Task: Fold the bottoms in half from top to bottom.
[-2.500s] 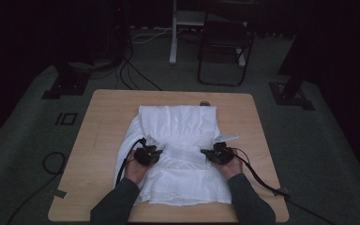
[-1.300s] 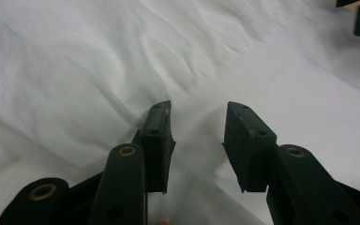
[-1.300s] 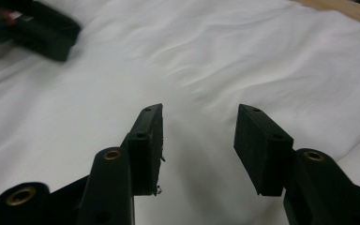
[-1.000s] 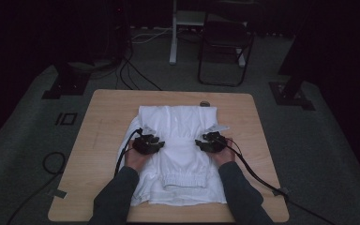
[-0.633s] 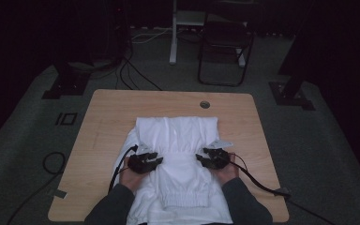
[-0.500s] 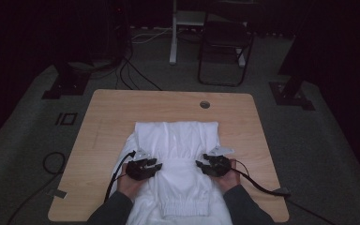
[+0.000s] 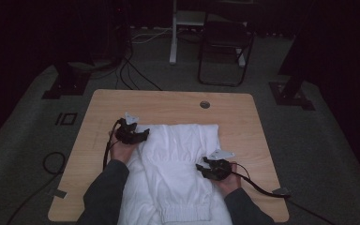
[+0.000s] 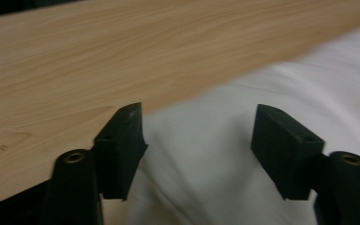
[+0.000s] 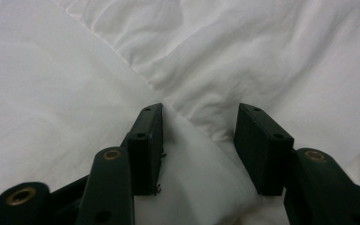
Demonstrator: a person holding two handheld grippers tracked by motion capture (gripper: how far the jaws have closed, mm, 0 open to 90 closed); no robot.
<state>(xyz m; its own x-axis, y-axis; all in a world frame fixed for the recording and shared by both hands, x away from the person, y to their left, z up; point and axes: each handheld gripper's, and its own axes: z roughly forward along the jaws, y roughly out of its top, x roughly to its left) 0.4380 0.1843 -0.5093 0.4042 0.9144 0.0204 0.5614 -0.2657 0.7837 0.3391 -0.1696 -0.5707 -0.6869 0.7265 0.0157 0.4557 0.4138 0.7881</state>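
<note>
The white garment (image 7: 178, 168) lies spread across the near half of the wooden table (image 7: 243, 117), its far edge folded into a neat band and its elasticated hem hanging close to the near edge. The left gripper (image 7: 140, 136) sits at the garment's far left corner, just over the line where cloth meets bare wood. Its jaws have just been opening, and in the left gripper view they stand well apart, with white fabric (image 8: 201, 154) lying below and between them but neither pad pressing on it. Over on the right, the right gripper (image 7: 206, 167) is low on the cloth, beside the right edge of the folded middle panel. The right gripper view shows a raised fold (image 9: 201, 154) of the white fabric running up between the two jaws; the jaws sit partway apart with the fold filling the gap, so it looks clamped on that fold. A dark cable (image 7: 258, 183) trails off from it to the right. Both forearms come in from the near side, in grey sleeves (image 7: 105, 192).
</note>
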